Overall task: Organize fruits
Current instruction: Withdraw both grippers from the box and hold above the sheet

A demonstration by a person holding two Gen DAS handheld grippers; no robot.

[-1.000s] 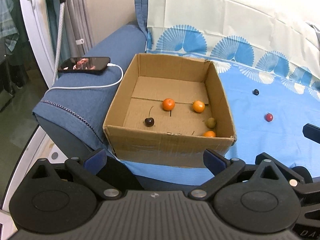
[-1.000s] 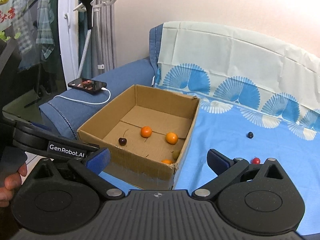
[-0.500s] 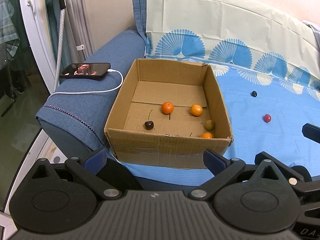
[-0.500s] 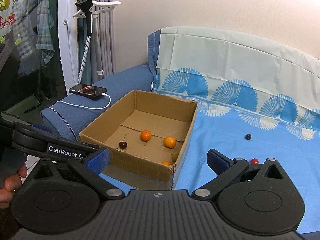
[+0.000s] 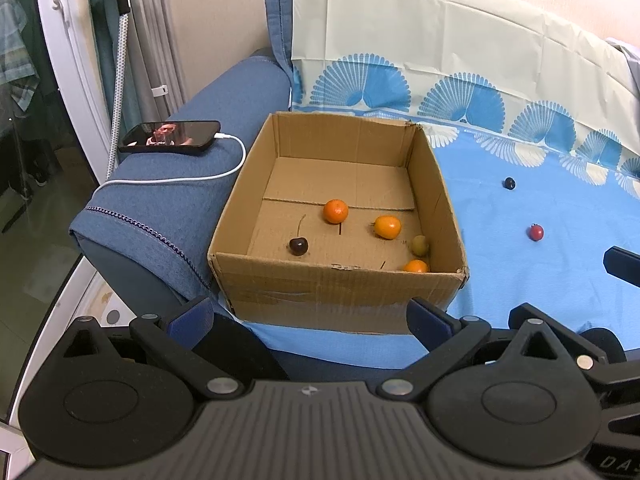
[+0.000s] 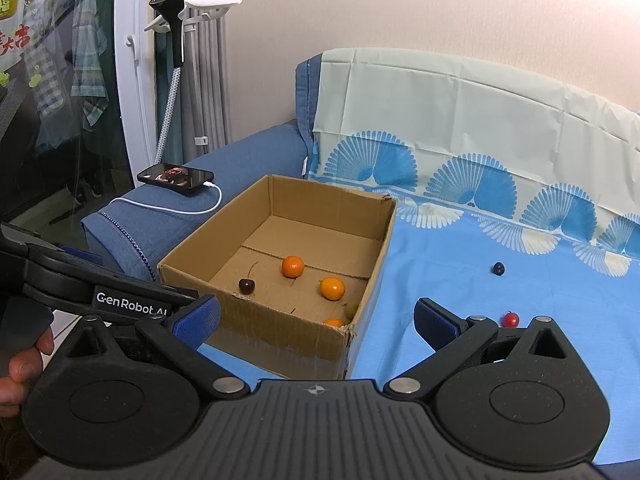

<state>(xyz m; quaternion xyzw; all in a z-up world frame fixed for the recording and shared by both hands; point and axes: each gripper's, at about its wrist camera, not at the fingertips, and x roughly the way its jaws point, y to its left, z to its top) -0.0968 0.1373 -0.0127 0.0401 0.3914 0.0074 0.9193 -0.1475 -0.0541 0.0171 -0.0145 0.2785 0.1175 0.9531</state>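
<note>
Beside the cardboard box (image 6: 362, 268), open blue sheet (image 6: 460, 280) around two loose fruits.

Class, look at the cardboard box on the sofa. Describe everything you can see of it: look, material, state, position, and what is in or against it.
The cardboard box is plain brown corrugated card, open-topped, with a frayed near right corner. It sits upright on the blue sheet, its left side against the sofa armrest. Inside lie three orange fruits, a dark cherry with a stem and a greenish fruit, mostly toward the near right. Neither hand-held gripper touches it.
</note>
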